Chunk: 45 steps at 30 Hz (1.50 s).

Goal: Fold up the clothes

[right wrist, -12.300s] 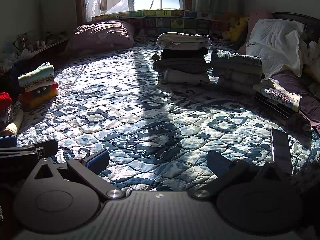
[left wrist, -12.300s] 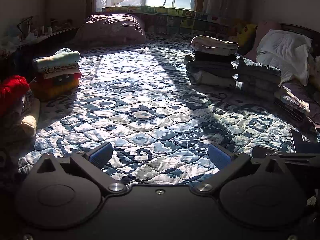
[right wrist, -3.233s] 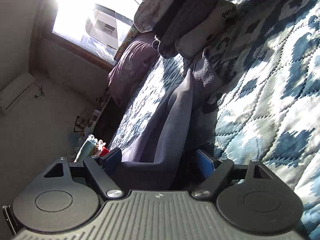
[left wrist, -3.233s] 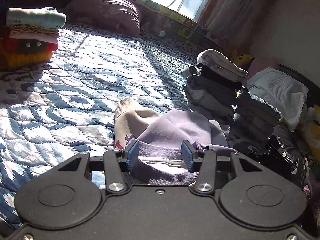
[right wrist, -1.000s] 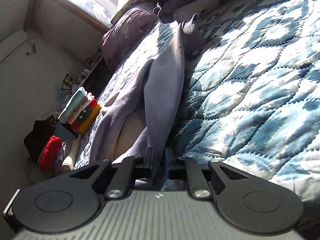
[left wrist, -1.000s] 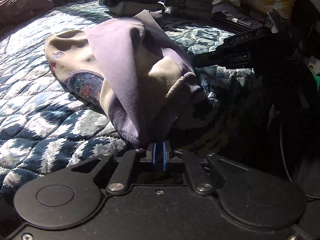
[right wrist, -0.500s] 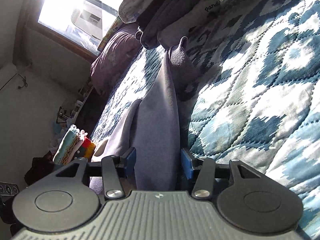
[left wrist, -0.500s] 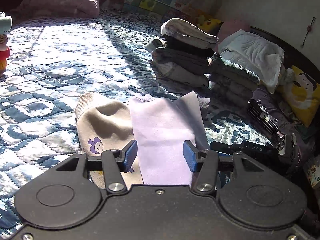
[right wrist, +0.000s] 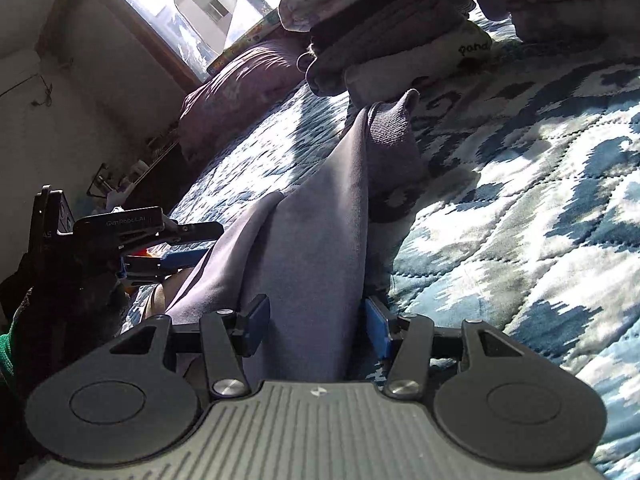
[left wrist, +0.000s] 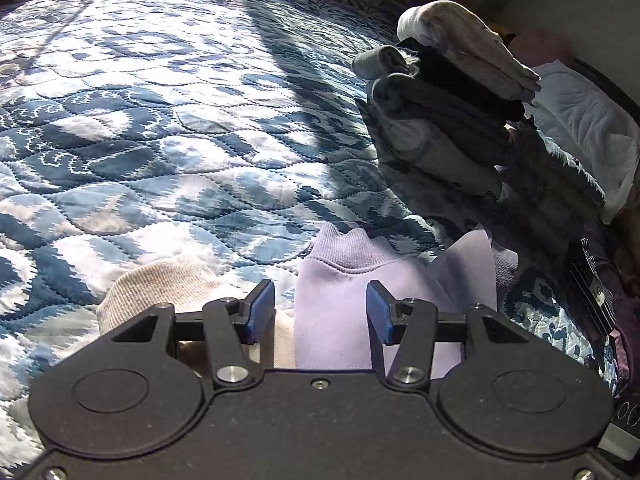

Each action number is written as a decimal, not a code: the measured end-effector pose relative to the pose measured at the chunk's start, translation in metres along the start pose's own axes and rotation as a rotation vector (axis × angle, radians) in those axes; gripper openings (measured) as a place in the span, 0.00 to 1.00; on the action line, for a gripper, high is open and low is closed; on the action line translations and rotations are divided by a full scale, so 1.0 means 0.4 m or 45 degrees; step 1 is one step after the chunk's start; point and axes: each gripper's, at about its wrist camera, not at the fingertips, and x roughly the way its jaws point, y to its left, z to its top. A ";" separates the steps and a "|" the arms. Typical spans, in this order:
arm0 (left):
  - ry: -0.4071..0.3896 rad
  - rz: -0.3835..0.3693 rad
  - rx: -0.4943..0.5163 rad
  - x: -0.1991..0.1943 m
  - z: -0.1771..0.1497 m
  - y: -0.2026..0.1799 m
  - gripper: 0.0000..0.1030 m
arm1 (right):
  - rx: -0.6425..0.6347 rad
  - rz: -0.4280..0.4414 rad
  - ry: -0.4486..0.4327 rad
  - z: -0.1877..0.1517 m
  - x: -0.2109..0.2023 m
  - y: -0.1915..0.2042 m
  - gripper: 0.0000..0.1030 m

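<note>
A lilac and cream sweatshirt (left wrist: 340, 300) lies on the blue patterned quilt (left wrist: 180, 140), a lilac sleeve folded over the cream body, its ribbed cuff (left wrist: 344, 248) pointing away. My left gripper (left wrist: 320, 316) is open just above the cloth, jaws on either side of the sleeve edge. In the right wrist view the same sweatshirt (right wrist: 312, 248) runs up to a ribbed cuff (right wrist: 392, 132). My right gripper (right wrist: 316, 328) is open with cloth lying between its jaws. The left gripper (right wrist: 176, 260) shows at the left of that view.
A stack of folded clothes (left wrist: 448, 96) stands to the right on the quilt, also visible as the stack (right wrist: 384, 40) in the right wrist view. A white pillow (left wrist: 580, 128) lies behind it. A purple cushion (right wrist: 240, 88) sits under the window (right wrist: 200, 4).
Both grippers were shut on the sweatshirt a second ago and have since opened, leaving the sleeve laid flat. The left gripper has moved lower and closer to the cloth.
</note>
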 end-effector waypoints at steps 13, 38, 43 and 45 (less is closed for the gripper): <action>-0.044 0.017 0.196 -0.027 0.002 -0.087 0.00 | -0.016 0.055 -0.003 -0.004 0.012 -0.006 0.59; -0.392 0.598 0.041 -0.554 -0.239 0.273 0.00 | 0.014 -0.055 -0.061 -0.028 -0.005 -0.005 0.35; -0.336 0.714 0.022 -0.548 -0.300 0.333 0.00 | 0.025 -0.063 -0.050 -0.031 -0.006 -0.008 0.06; -0.302 0.772 0.022 -0.535 -0.320 0.349 0.00 | 0.016 -0.052 -0.055 -0.034 -0.012 -0.006 0.04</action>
